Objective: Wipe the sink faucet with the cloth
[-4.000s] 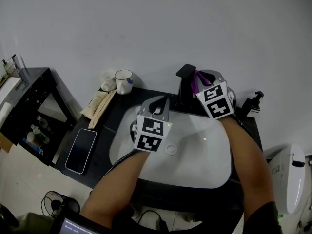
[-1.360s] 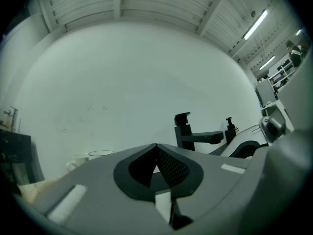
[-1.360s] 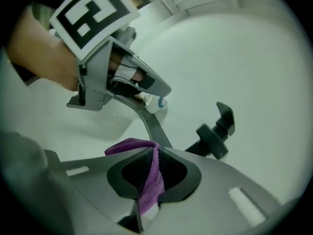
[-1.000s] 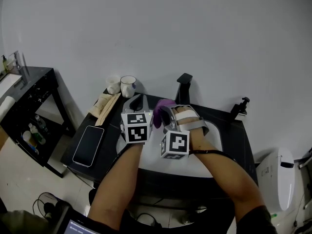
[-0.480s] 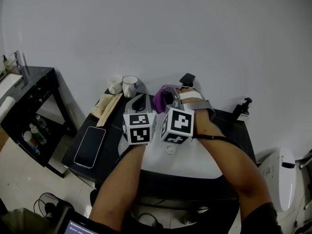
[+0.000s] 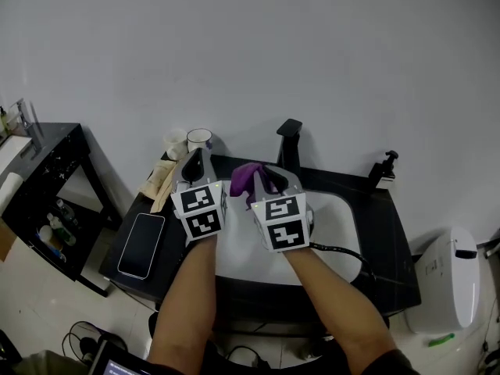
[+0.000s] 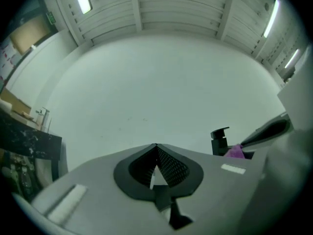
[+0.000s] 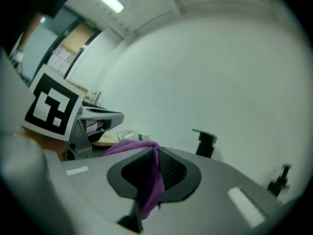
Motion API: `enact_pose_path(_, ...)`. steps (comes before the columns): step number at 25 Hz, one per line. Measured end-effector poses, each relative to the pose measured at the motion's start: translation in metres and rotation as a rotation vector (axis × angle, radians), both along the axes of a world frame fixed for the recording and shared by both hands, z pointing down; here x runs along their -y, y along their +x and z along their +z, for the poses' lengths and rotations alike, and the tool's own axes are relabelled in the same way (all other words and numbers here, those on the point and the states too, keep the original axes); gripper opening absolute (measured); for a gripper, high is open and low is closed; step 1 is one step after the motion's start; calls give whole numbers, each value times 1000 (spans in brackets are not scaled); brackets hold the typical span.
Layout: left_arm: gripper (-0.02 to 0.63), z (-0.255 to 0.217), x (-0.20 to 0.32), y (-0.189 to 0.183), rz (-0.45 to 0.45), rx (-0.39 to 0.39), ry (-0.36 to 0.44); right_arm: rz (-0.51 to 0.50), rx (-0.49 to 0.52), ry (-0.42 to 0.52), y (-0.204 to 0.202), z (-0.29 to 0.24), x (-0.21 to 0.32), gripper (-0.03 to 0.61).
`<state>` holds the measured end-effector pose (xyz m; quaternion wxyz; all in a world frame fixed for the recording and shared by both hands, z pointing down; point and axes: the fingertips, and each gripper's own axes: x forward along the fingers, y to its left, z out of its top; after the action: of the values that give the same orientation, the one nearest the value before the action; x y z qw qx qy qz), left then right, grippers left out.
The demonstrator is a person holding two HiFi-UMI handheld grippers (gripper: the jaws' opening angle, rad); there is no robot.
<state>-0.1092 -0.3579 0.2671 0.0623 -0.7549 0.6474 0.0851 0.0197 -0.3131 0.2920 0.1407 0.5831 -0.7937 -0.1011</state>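
Cloth (image 6: 245, 176), purple, is pinched in my right claw (image 8: 155, 153); its jaws are closed on it and a fold hangs down between them. That claw sits over the back left part of the white sink (image 6: 337, 213). The cloth is near the black faucet (image 6: 289, 142), to its left and apart from it. The faucet stands at the back edge of the dark tabletop (image 6: 394, 241), behind the sink. My left claw (image 7: 156, 148) has its jaws tip to tip with nothing in them, and it sits just beside the right one, over the sink's left rim. A phone (image 6: 141, 244) lies face up at the tabletop's left end. A mug (image 6: 199, 139) stands in the back left corner and a pump bottle (image 6: 382, 170) at the back right. The only print I can make out is the black-and-white square markers on the claws' cubes.
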Motion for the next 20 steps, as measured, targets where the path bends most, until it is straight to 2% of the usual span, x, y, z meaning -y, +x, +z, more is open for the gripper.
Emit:
enact_pose_path(2, 17, -6, -3, -5, -20, 13, 27, 38, 250, -63, 13, 18, 5, 35)
enact_pose_path(5, 17, -13, -6, -10, -35, 15, 55, 119, 679, -158, 31, 40, 22, 35)
enact_pose_path(7, 17, -16, -7, -13, -43, 17, 65, 174, 928, -173, 42, 50, 35, 35)
enact_pose_path(9, 17, -19, -10, -13, -38, 9, 74, 211, 1113, -148, 51, 53, 48, 35)
enact_pose_path(14, 17, -26, -14, -15, -34, -20, 102, 253, 1430, -8, 68, 48, 72, 35)
enact_pose_path(20, 17, -26, -15, -7, -1, -47, 110, 262, 1591, 117, 72, 32, 94, 35)
